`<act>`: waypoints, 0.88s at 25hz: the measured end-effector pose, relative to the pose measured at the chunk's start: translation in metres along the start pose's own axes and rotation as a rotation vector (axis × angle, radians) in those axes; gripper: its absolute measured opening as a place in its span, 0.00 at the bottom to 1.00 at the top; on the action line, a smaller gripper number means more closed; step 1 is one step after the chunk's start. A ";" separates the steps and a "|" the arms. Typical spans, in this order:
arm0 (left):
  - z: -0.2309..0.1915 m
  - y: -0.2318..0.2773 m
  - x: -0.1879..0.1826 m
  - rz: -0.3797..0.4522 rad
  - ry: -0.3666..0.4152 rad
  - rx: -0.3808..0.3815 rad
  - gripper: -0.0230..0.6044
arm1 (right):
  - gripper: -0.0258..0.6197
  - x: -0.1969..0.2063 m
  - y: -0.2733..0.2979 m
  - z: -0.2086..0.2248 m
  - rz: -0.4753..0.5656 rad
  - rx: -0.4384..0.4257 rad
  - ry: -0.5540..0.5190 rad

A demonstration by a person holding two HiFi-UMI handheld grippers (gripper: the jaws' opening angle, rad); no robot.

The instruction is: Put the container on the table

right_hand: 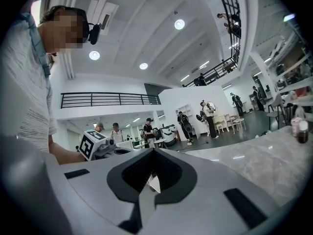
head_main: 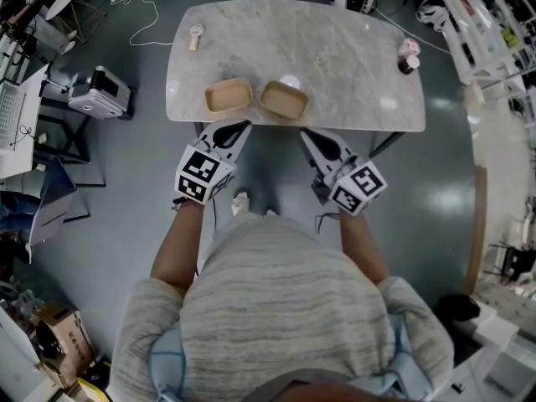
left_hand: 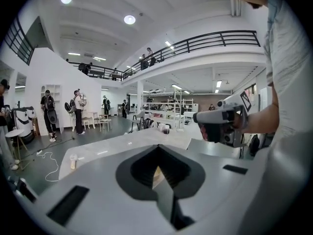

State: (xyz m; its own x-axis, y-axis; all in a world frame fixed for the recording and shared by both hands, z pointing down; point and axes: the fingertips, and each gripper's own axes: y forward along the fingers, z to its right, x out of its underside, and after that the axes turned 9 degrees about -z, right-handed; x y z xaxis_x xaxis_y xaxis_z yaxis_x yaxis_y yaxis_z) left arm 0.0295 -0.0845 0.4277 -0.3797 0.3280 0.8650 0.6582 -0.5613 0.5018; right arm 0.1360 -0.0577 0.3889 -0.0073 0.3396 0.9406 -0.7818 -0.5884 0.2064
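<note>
Two containers (head_main: 229,96) (head_main: 284,99) sit along the table's (head_main: 335,48) near edge.

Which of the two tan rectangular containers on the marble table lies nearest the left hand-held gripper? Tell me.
The left tan rectangular container, just beyond the tips of the left hand-held gripper; the other container, turned at an angle, lies further right.

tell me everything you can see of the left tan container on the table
The left tan container is a shallow, open-topped rectangular tray with rounded corners, looking like paper pulp. It is empty and sits flat on the marble table by its near edge, a small gap from the second container beside it. No gripper touches it; the left hand-held gripper is shut, short of it.
</note>
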 end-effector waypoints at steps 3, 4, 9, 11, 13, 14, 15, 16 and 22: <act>0.006 -0.005 -0.003 0.027 -0.008 0.016 0.04 | 0.04 -0.001 0.000 -0.001 -0.005 0.000 -0.015; 0.009 -0.007 -0.005 0.039 -0.006 0.024 0.04 | 0.04 -0.001 -0.001 -0.002 -0.005 0.001 -0.018; 0.027 -0.011 -0.009 0.097 0.003 0.080 0.04 | 0.04 0.001 -0.004 -0.003 -0.006 0.011 -0.029; 0.030 -0.014 -0.010 0.110 0.013 0.081 0.04 | 0.04 0.001 -0.005 -0.005 -0.005 0.013 -0.035; 0.030 -0.017 -0.010 0.114 0.022 0.076 0.04 | 0.04 0.001 -0.004 -0.006 -0.002 0.016 -0.038; 0.030 -0.019 -0.010 0.118 0.022 0.074 0.04 | 0.04 0.002 -0.003 -0.007 -0.001 0.018 -0.037; 0.030 -0.020 -0.010 0.125 0.018 0.075 0.04 | 0.04 0.002 -0.003 -0.007 -0.001 0.020 -0.037; 0.030 -0.022 -0.011 0.133 0.014 0.077 0.04 | 0.04 0.003 -0.003 -0.007 -0.001 0.021 -0.037; 0.036 -0.031 -0.020 0.180 0.016 0.094 0.04 | 0.04 0.005 -0.005 -0.011 -0.006 0.025 -0.046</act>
State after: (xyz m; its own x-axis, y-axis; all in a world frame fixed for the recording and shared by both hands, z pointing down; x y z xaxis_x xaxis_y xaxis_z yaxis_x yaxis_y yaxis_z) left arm 0.0407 -0.0463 0.3948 -0.2606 0.2164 0.9409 0.7736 -0.5363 0.3376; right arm 0.1328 -0.0454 0.3897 0.0270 0.3093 0.9506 -0.7657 -0.6049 0.2185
